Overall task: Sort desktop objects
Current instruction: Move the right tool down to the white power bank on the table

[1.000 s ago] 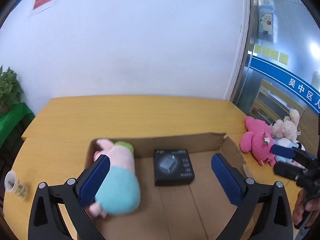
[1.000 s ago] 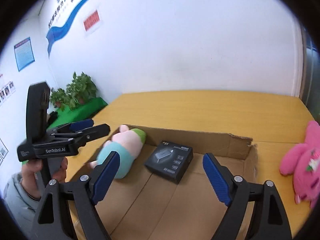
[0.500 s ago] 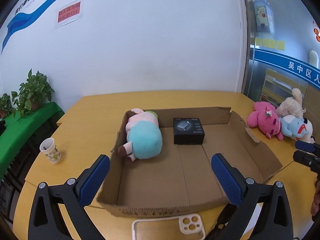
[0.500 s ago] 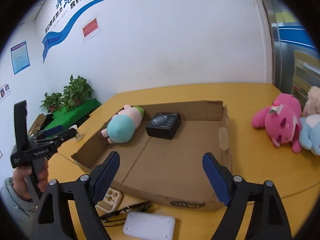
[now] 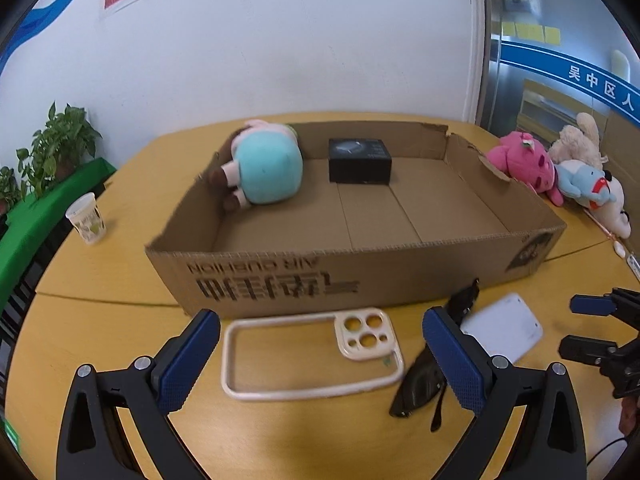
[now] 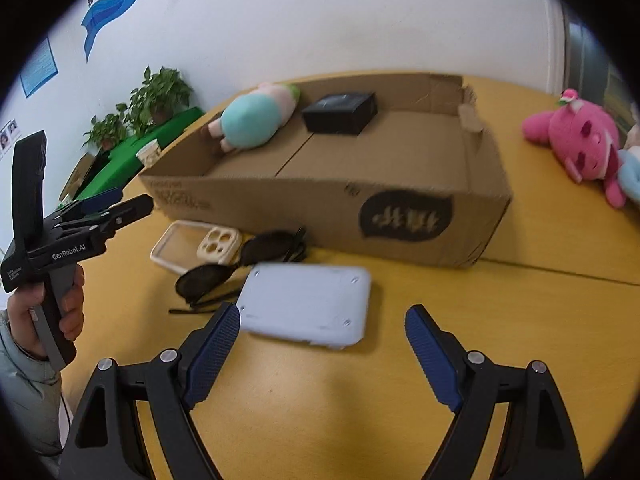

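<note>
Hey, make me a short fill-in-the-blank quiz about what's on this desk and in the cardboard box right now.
1. Inside the cardboard box, a plush toy lies beside a black ____.
2. The phone case lies on the table ____ the box.
3. Both grippers, left and right, have their jaws ____.
4. The sunglasses lie between the phone case and the white ____.

Missing words: box; outside; open; tablet

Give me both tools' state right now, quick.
Left tool: open, holding nothing, over the phone case.
Right tool: open, holding nothing, near the white device.
</note>
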Demonstrator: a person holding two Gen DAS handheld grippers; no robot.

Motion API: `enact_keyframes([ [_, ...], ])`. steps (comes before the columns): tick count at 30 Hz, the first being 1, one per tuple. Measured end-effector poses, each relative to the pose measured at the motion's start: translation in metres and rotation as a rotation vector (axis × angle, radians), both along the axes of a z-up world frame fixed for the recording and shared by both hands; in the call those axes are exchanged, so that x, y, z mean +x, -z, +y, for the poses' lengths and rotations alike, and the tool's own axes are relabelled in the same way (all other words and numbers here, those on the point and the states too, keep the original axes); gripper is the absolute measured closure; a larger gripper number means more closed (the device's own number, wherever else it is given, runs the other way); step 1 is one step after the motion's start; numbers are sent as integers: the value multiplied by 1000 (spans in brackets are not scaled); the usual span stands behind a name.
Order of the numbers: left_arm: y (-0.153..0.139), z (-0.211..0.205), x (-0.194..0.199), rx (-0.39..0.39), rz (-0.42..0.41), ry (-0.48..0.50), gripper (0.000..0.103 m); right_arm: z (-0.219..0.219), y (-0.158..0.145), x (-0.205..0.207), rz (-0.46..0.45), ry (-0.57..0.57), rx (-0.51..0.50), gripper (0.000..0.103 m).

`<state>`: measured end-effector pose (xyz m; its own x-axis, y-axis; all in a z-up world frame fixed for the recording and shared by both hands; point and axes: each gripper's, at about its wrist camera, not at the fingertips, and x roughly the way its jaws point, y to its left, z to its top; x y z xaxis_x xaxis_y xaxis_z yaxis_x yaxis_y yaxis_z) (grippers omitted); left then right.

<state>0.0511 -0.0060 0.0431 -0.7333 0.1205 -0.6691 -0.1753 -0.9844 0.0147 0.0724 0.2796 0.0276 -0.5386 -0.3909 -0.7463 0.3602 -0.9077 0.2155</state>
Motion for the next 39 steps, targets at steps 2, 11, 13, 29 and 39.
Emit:
enact_keyframes([
  [2, 4, 2, 4, 9, -4, 11, 0, -7, 7, 1, -18, -10, 6, 18],
  [11, 14, 0, 4, 11, -27, 25, 0, -28, 22, 2, -59, -64, 32, 18],
  [13, 16, -1, 3, 18, -36, 27, 0, -28, 23, 1, -62, -64, 29, 18],
  [29, 24, 8, 7, 52, -74, 67, 0, -28, 36, -16, -61, -145, 188, 18],
  [39, 30, 4, 15, 67, -101, 67, 0, -49, 44, 4, -121, -339, 134, 15],
])
